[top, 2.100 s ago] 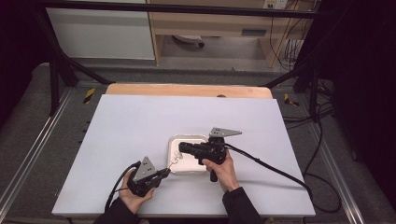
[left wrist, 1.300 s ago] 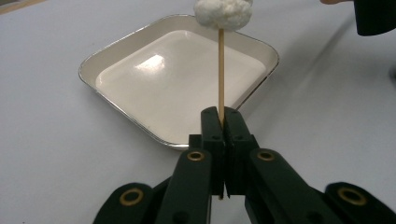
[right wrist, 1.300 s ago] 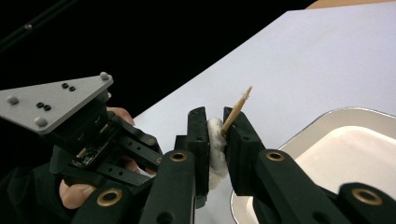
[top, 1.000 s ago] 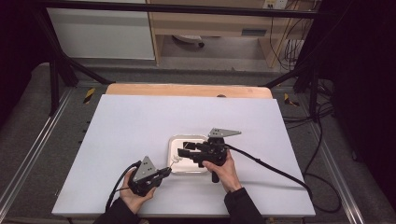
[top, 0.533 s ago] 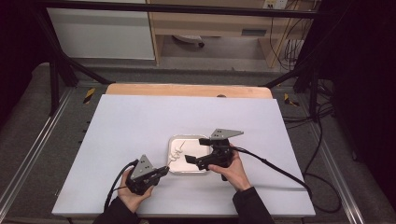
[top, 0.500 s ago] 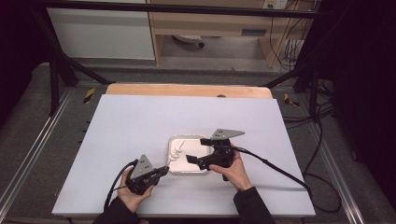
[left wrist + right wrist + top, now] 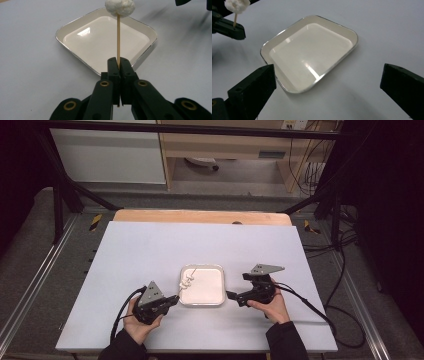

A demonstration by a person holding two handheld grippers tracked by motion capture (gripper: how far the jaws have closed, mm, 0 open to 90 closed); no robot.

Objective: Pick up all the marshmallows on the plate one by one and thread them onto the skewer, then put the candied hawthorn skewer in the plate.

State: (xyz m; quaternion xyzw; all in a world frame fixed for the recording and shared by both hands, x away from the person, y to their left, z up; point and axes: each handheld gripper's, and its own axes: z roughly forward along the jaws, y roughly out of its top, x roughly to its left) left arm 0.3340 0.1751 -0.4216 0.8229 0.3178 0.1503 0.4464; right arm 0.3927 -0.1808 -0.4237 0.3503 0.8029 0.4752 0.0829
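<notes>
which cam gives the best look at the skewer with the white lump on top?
Left gripper view. The skewer stands upright, clamped in the left gripper, full stick and white lump sharp above the tray. Right gripper view catches the lump and a short bit of stick at its top-left corner. High view shows it small over the tray's left edge.

White worktop with a pale wooden strip along its far edge, one shallow square white tray with rounded corners and a bright rim lying flat near the front, inside bare and glossy
</notes>
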